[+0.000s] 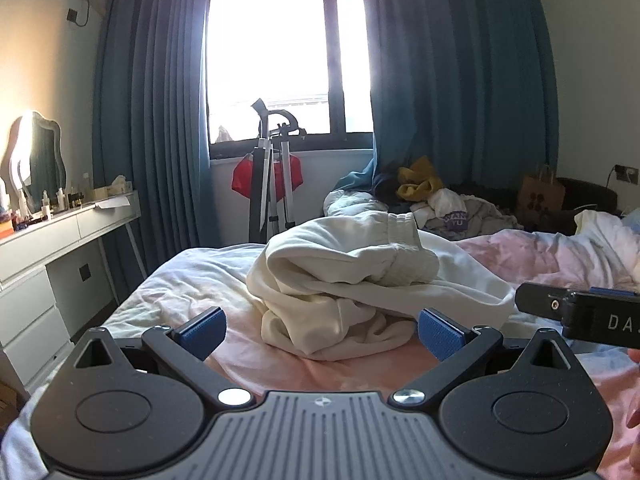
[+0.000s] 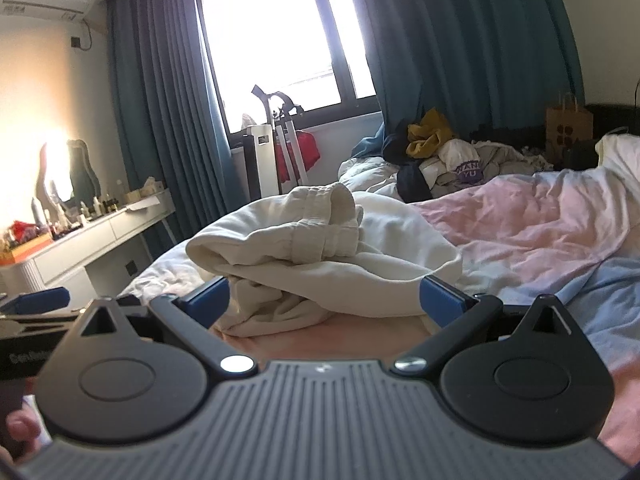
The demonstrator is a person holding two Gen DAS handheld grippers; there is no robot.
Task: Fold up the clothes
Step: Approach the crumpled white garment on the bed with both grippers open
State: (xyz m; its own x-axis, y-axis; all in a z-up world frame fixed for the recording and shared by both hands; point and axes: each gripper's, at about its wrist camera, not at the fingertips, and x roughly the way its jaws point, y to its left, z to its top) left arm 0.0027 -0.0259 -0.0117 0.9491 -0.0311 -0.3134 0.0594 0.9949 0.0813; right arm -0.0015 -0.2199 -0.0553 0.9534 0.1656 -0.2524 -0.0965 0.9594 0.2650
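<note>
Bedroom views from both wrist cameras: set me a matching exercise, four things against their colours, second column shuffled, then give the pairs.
Things:
1. crumpled garment on the bed in front of both open hand-held grippers
2. curtains
3. paper bag at the head of the bed
4. cloth hanging behind the stand under the window

Colours:
A. red
B. brown
C. cream
D. dark blue

Pairs: 1-C, 2-D, 3-B, 4-A
</note>
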